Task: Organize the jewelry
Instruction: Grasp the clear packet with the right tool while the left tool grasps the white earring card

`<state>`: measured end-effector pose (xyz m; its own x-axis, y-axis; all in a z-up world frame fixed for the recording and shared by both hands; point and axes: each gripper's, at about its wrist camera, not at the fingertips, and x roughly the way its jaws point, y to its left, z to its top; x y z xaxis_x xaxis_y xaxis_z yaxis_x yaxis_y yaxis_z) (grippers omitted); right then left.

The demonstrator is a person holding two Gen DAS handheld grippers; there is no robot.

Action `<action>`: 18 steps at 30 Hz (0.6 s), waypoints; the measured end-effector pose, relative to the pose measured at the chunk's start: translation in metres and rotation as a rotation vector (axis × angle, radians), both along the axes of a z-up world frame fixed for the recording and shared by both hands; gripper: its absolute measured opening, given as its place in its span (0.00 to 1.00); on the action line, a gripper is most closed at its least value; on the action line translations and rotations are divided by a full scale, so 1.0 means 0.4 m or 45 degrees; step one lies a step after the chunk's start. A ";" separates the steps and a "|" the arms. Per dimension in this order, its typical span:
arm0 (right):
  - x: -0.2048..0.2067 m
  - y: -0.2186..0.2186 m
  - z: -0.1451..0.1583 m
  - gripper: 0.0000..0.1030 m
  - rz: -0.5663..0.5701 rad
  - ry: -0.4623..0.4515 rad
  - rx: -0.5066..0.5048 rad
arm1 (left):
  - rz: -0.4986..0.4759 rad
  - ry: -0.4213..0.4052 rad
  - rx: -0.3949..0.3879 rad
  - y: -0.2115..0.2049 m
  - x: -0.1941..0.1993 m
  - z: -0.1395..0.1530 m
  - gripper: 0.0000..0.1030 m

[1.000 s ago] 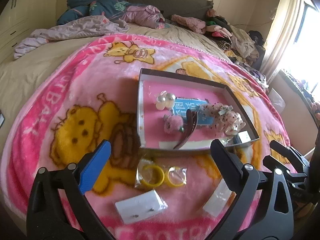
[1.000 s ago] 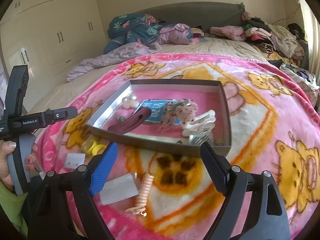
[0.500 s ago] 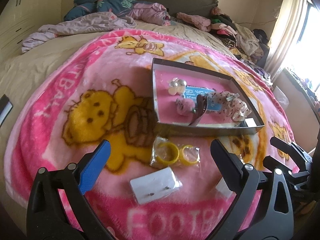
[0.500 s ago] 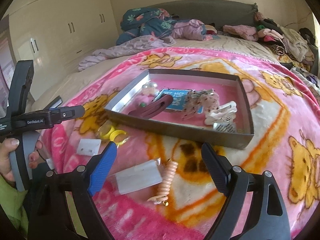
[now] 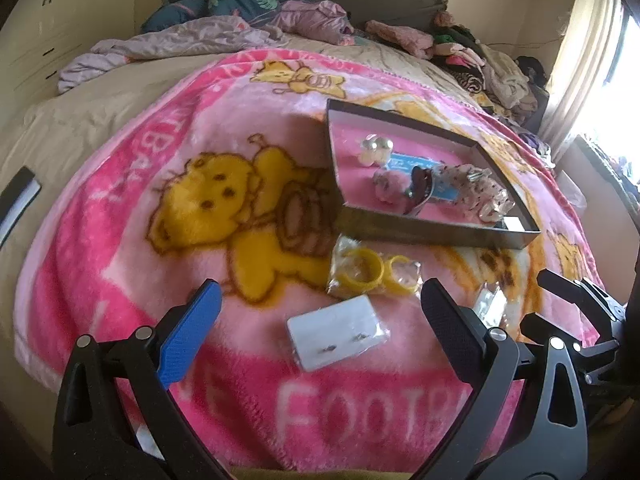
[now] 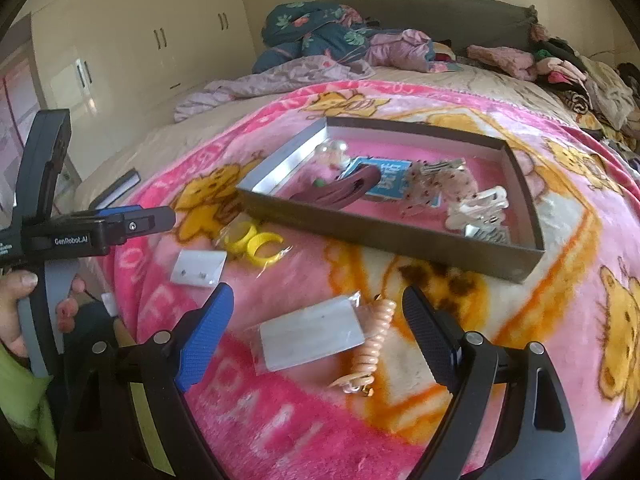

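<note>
**Both grippers empty over loose packets, tray beyond**

Landmark: shallow grey tray [image 6: 384,236] with a pink floor, lying on the pink bear-print blanket [image 5: 168,216] that covers the bed.

Inside the tray: pearl-like hair bobbles [image 6: 334,150] in the far left corner, a blue card [image 6: 386,178], a dark maroon hair clip [image 6: 340,192] leaning over the card, a dotted bow [image 6: 436,182] and pale claw clips [image 6: 478,208] towards the right wall.

Outside, on the near side of the tray: a clear packet with two yellow rings [image 5: 374,270] just beside the near wall; nearer than that, a white earring card [image 5: 336,332] with two small studs; to its right a second clear-bagged white card [image 6: 312,332] with a peach spiral hair tie [image 6: 372,344] touching its right edge.

Left gripper [image 5: 320,320]: fingers wide apart, nothing between the pads; the earring card lies below the gap, the ring packet just past it.

Right gripper [image 6: 316,324]: fingers wide apart, empty, above the bagged card and the spiral tie.

Obstructions: the tray's near wall stands between both grippers and the tray floor. The left gripper's body is seen at the left edge of the right view, held by a hand [image 6: 24,312].

Far from tray: heaped clothes [image 5: 248,8] along the headboard.
</note>
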<state>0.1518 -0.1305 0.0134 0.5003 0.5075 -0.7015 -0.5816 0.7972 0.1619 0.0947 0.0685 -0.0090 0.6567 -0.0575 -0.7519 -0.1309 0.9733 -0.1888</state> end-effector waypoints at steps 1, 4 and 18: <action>-0.002 0.004 -0.004 0.83 0.006 0.001 -0.005 | 0.004 0.005 0.000 0.003 -0.003 -0.004 0.91; -0.013 0.017 -0.017 0.83 0.032 -0.006 -0.032 | 0.016 0.021 -0.005 0.008 -0.013 -0.019 0.90; -0.030 0.082 -0.111 0.90 0.130 -0.033 -0.181 | -0.018 0.184 -0.006 -0.028 -0.002 -0.117 0.90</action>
<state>0.1399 -0.0975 -0.0309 0.4702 0.4533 -0.7573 -0.6633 0.7475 0.0356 0.0940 0.0571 -0.0557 0.5408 -0.0696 -0.8383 -0.1434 0.9744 -0.1734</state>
